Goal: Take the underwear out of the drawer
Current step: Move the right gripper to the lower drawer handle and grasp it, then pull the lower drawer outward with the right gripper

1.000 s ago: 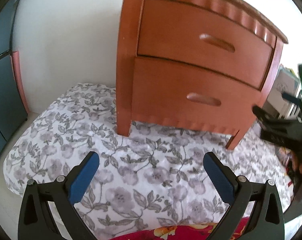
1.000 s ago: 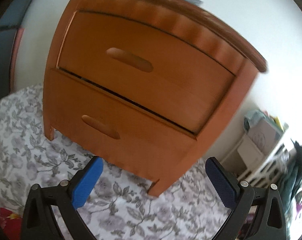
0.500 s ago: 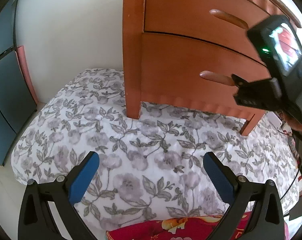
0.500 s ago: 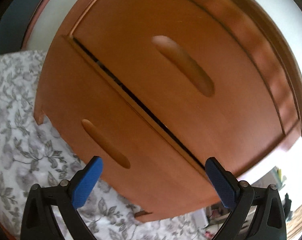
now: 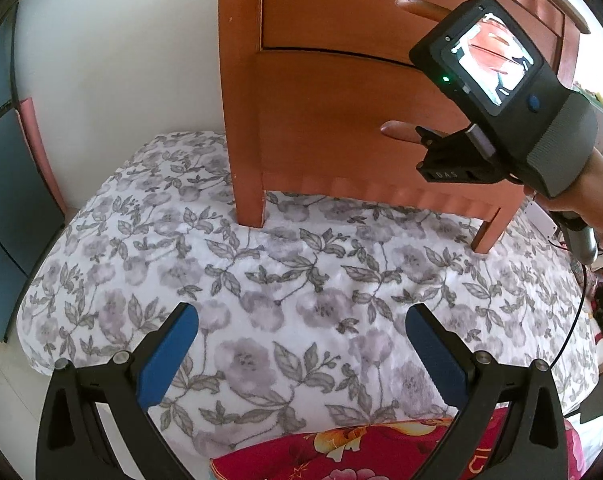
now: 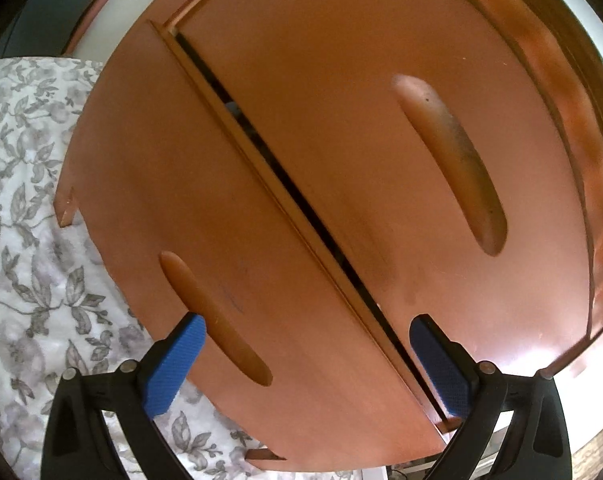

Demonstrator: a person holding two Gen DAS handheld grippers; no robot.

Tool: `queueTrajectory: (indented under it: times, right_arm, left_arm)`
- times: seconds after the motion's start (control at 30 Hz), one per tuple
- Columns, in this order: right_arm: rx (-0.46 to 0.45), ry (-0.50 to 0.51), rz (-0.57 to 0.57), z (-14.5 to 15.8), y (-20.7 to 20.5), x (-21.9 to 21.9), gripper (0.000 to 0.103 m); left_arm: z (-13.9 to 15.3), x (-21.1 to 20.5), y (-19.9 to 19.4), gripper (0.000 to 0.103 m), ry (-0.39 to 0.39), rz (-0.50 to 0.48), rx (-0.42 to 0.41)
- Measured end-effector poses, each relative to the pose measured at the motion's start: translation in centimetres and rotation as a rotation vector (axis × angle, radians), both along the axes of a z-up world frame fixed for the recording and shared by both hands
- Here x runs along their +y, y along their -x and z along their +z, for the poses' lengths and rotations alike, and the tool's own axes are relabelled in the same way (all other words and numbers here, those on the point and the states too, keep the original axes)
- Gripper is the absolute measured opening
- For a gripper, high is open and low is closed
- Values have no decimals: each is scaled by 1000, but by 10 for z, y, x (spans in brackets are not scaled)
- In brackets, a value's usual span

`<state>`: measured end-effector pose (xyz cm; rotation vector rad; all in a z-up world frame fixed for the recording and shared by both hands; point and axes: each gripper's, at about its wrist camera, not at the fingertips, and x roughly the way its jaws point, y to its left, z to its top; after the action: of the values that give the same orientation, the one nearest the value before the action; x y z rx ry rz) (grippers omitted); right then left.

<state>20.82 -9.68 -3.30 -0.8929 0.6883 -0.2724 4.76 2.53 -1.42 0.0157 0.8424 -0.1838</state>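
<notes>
The right gripper [image 6: 301,360] is nearest, jaws open, just before the lower drawer [image 6: 205,240], whose handle [image 6: 213,320] runs slantwise by its left pad, while the left gripper [image 5: 301,352] hangs open well back; underwear is hidden inside.

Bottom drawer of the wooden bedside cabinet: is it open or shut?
Shut: the bottom drawer sits flush under the top drawer, only a thin dark gap between.

One nightstand [image 5: 321,128], two drawers [image 6: 381,140], two handles [image 6: 449,160], one floral blanket [image 5: 301,300]
</notes>
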Motion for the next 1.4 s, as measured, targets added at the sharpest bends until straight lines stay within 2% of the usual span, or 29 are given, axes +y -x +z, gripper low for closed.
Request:
queueTrajectory:
  times: [0.2,0.37,0.47,0.8,1.2,1.4]
  right_arm:
    - [12,-3,-29,-1,-9,-1,102]
    - [-5,-5,-52,1,-9,-2,96]
    - [-12,6,-54,-10,-11,0,93]
    - [-13,28,-57,-15,-6,7,90]
    - [14,6,-35,-1,28,18,89]
    - [42,-64,-31,16,45,24,85]
  left_arm:
    - [0,1,0,103,6,-2,-12]
    - [-2,0,-1,103,8,-3,-21]
    - [-2,-1,-1,103,9,-3,-22]
    - [-5,0,-3,103,11,-10,-13]
    - [-7,0,-4,103,11,-12,7]
    - [-8,0,-4,103,9,-21,11]
